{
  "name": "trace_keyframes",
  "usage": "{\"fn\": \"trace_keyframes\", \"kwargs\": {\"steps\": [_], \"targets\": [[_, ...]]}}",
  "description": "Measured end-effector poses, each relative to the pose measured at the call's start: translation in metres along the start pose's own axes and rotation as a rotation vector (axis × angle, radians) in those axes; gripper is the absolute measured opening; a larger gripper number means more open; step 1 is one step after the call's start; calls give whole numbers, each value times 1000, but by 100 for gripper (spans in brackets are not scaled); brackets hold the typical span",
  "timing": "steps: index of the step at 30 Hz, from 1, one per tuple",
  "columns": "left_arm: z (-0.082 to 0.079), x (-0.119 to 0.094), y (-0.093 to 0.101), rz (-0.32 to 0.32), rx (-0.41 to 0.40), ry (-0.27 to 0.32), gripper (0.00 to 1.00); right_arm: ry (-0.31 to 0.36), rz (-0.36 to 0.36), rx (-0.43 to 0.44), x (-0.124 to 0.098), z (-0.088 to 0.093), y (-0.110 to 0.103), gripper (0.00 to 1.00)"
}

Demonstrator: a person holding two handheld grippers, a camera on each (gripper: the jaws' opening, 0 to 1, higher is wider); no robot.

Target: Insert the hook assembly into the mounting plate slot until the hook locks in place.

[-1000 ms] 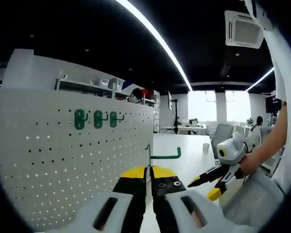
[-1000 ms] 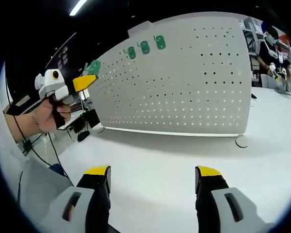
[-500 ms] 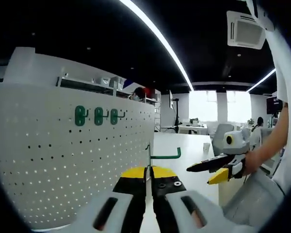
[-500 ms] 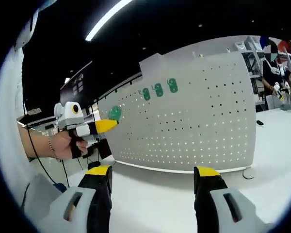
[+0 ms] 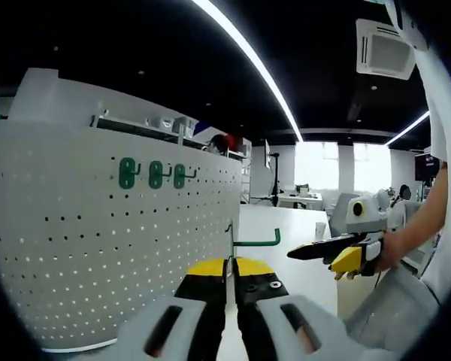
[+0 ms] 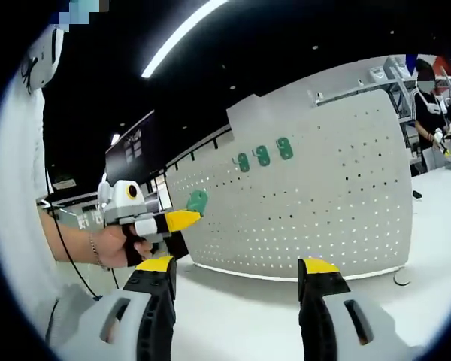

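Hook (image 5: 249,242) green, clamped in my left gripper (image 5: 231,282), fingers (image 5: 207,289) pinched on it, held just beside pegboard (image 5: 98,248) edge. Three hooks (image 5: 152,174) already on board. My right gripper (image 6: 237,282) spread wide, nothing in it, above bench (image 6: 248,301).

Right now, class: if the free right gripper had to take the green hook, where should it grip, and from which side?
Probably the bare green rod, from the side facing away from the pegboard. The left gripper has its jaws shut on the hook's upright plate, so the rod juts free.
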State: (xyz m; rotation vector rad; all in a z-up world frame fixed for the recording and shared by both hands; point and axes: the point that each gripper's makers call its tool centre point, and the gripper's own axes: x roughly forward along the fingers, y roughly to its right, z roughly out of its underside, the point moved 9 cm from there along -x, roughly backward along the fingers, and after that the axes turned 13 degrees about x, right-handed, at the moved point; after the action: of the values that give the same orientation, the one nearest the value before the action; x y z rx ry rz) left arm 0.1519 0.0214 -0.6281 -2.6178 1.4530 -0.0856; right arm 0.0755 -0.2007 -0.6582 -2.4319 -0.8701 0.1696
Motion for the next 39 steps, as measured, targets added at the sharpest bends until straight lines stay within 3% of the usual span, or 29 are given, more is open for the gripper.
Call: {"fn": "trace_keyframes", "kwargs": {"steps": [2,3,12,39], "targets": [[0,0,0,1,-2,-1,2,26,-40,120,4,-2,-4,63],[0,0,0,0,-2,-1,2,30,-45,133,5,-2,-4,63],[0,0,1,-4,2,-1,2,21,-53,135,10,-2,-6,60],[0,-2,6,-14,-2,0,2,-1,-140,126,59,-7,-26,57]]}}
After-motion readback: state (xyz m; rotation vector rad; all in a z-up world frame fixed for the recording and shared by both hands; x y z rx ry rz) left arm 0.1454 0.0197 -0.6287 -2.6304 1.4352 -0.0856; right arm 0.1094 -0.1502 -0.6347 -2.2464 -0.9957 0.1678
